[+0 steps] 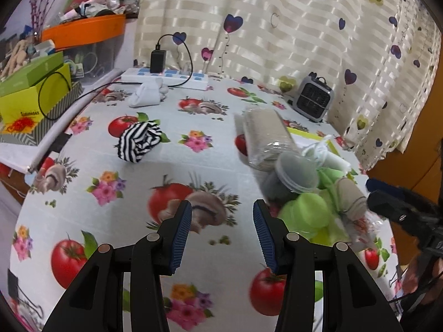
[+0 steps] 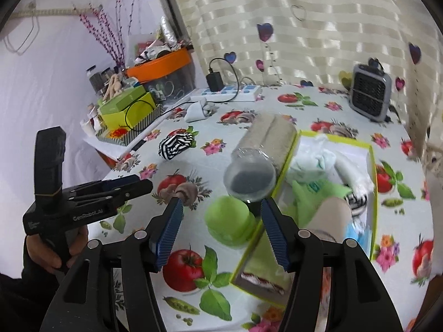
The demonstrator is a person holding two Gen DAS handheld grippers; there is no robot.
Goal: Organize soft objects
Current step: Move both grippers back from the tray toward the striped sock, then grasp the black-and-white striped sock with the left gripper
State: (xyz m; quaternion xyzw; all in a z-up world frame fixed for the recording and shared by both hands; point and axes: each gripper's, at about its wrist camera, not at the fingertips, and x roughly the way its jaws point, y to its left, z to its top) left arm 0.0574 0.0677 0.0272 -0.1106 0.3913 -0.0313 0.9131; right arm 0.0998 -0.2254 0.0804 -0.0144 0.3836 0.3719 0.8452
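- My right tongs (image 2: 221, 227) gape wide and empty above a lime-green round foam puff (image 2: 229, 221), which sits just beside the yellow-rimmed open cardboard box (image 2: 372, 166) already heaped with rolled cloths.
- My left tongs (image 1: 223, 235) also hang open, gripping nothing.
- A black-and-white striped rolled sock (image 1: 139, 142) waits well apart on the surface (image 1: 193, 249); a white bundled sock (image 1: 146, 95) lies near the white power strip (image 1: 166, 76).
- Best approach, I judge: straddle the soft roll squarely, squeeze gently, lift clear.
- Tomato-print oilcloth covers the surface; heart-dotted cream curtains (image 1: 277, 27) and a small grey fan heater (image 1: 314, 98) stand behind.
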